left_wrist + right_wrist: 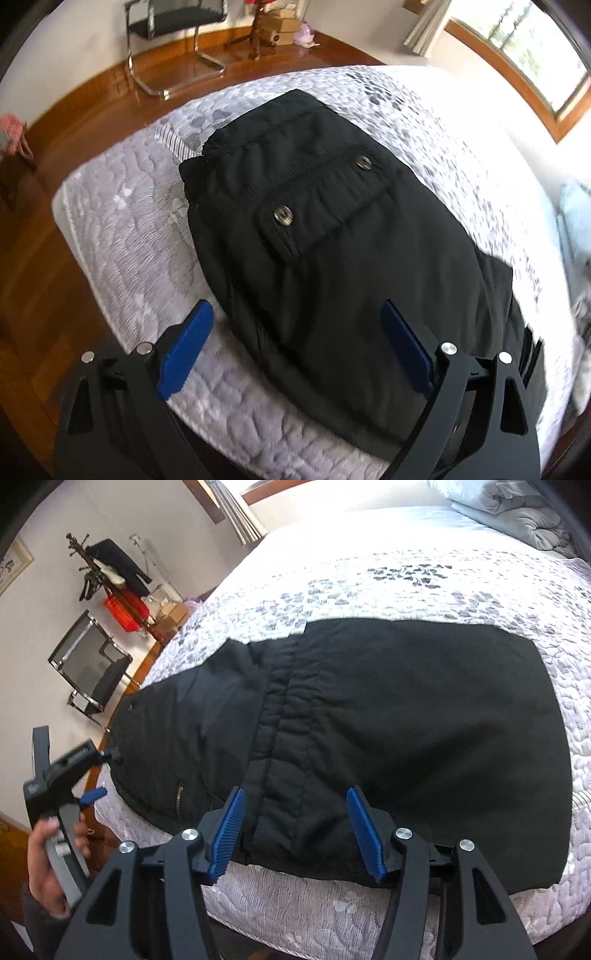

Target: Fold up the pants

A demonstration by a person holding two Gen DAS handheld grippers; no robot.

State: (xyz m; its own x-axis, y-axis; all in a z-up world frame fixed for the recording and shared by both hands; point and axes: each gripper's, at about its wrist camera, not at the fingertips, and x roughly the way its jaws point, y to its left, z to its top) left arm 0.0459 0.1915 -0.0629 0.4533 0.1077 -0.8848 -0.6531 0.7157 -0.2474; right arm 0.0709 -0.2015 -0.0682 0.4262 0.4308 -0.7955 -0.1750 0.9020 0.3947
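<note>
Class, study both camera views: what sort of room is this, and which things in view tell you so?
Most likely a bedroom in a home. The black pants lie on a quilted bed, a folded duvet sits at its far end, and a coat stand hung with clothes stands by the wall.

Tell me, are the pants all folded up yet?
Partly. The black pants lie doubled over on the bed, so one fold looks done. Both claws, left and right, are open over the near edge, holding nothing. Another fold probably remains.
</note>
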